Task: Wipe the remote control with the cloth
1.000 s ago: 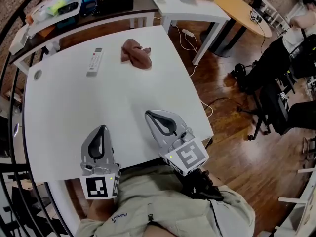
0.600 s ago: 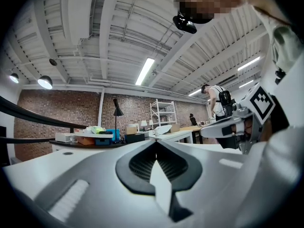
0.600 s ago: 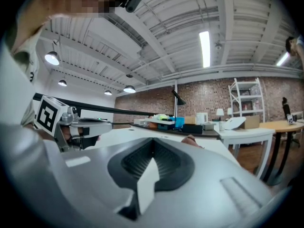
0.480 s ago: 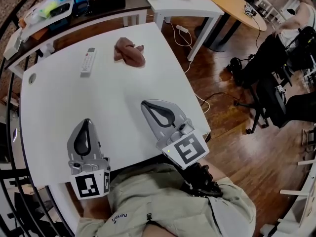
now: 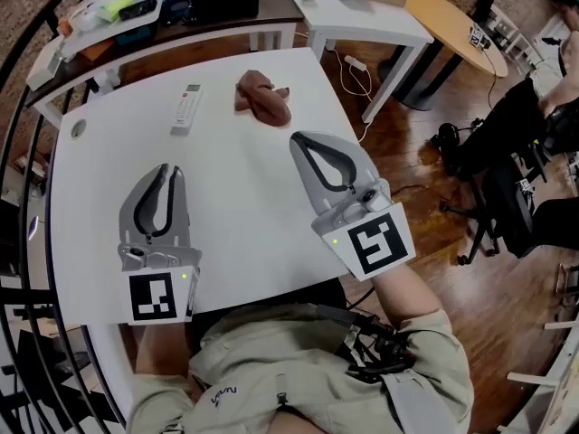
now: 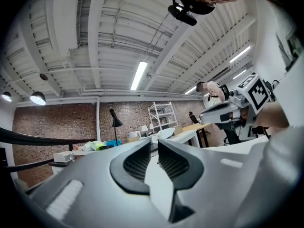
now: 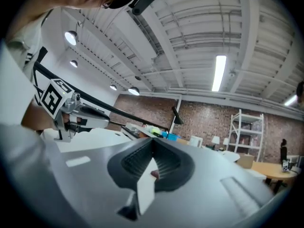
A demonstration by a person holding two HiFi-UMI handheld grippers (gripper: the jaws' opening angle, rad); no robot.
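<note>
The white remote control [image 5: 187, 108] lies on the white table [image 5: 99, 179] near its far edge. The crumpled brown cloth [image 5: 263, 99] rests just to its right. My left gripper [image 5: 172, 172] hovers above the table, short of the remote and well apart from it. Its jaws have just been opening to a narrow slit [image 6: 154, 144], with nothing between them. My right gripper [image 5: 304, 140] hangs just short of the cloth and a little to its right. It is shut and empty, its tips touching [image 7: 153, 141]. Both point level across the room.
A dark shelf [image 5: 136, 21] with boxes and clutter runs behind the table, and a second white table [image 5: 362, 21] stands at the back right. A cable [image 5: 357, 61] trails over the wooden floor on the right. Seated people and chairs [image 5: 516, 152] fill the far right.
Both grippers have risen and moved forward over the table toward the remote and the cloth. The left gripper's tips, closed before, now stand a slit apart.
</note>
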